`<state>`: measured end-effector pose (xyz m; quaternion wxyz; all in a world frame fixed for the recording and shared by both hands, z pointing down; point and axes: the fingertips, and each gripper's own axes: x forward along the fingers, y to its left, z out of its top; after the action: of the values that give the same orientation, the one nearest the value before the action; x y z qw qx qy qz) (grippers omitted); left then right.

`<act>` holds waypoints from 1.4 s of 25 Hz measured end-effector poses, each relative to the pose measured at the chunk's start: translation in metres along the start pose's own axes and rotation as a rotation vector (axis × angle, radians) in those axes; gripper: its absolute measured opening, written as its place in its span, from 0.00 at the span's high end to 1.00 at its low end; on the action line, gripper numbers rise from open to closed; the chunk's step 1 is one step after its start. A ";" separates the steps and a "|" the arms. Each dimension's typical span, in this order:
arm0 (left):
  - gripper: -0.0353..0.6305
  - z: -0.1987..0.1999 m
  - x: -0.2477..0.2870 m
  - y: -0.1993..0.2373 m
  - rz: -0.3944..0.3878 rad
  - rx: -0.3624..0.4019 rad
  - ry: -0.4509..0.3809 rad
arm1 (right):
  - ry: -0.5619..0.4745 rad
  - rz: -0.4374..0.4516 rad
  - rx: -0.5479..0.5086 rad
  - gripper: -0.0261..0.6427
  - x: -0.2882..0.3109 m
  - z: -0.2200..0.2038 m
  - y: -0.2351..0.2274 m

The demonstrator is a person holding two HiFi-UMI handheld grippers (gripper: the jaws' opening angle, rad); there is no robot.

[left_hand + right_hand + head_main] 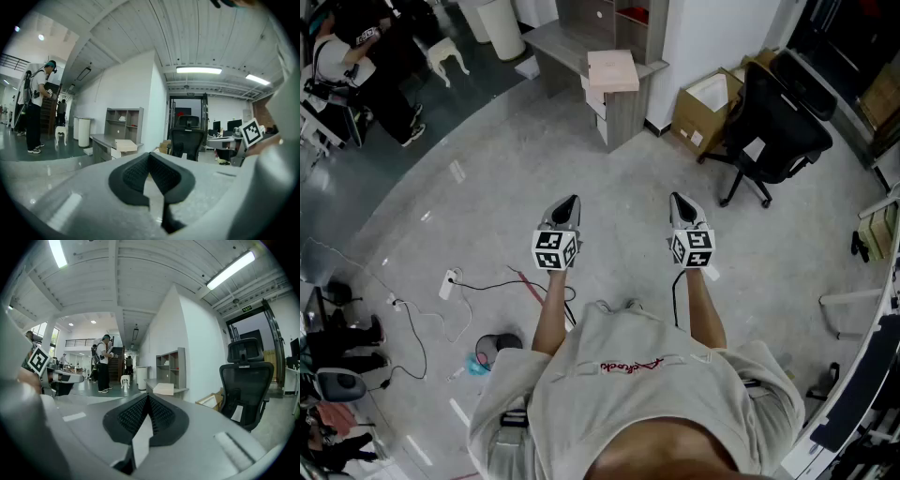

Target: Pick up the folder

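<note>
Head view: left gripper [572, 201], right gripper [677, 199], one folder [612, 70], one chair [773, 122].

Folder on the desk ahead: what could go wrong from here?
The left gripper and right gripper are shut and far from the folder; reaching in shut could shove it off the desk edge. The office chair and floor cables flank the path: possible snags.

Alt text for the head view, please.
A person holds the left gripper and right gripper, both shut and empty, out over a grey floor. Ahead, a pale folder lies on a desk; an office chair stands at right.
</note>
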<state>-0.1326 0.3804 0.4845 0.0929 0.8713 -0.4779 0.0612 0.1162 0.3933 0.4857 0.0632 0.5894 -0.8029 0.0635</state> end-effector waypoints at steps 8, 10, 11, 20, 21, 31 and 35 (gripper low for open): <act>0.95 0.000 0.010 -0.003 -0.002 0.002 -0.001 | -0.015 0.003 0.022 0.95 0.004 -0.001 -0.008; 0.95 -0.001 0.012 -0.007 -0.006 0.001 0.002 | -0.025 0.008 0.038 0.95 0.003 -0.001 -0.010; 0.95 -0.002 0.013 -0.009 -0.007 0.000 0.003 | -0.026 0.009 0.041 0.95 0.002 -0.002 -0.012; 0.95 -0.006 0.029 -0.032 -0.008 -0.003 0.015 | -0.003 0.040 0.034 0.95 -0.003 -0.010 -0.029; 0.95 -0.006 0.030 -0.036 -0.009 -0.001 0.016 | -0.001 0.042 0.033 0.95 -0.004 -0.011 -0.031; 0.95 -0.021 0.036 -0.063 0.007 -0.008 0.045 | 0.018 0.082 0.043 0.95 -0.010 -0.025 -0.045; 0.95 -0.021 0.040 -0.068 0.006 -0.007 0.043 | 0.017 0.088 0.046 0.95 -0.010 -0.028 -0.048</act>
<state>-0.0547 0.3880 0.5059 0.1061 0.8680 -0.4787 0.0783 0.1653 0.3930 0.5124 0.0534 0.5543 -0.8257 0.0899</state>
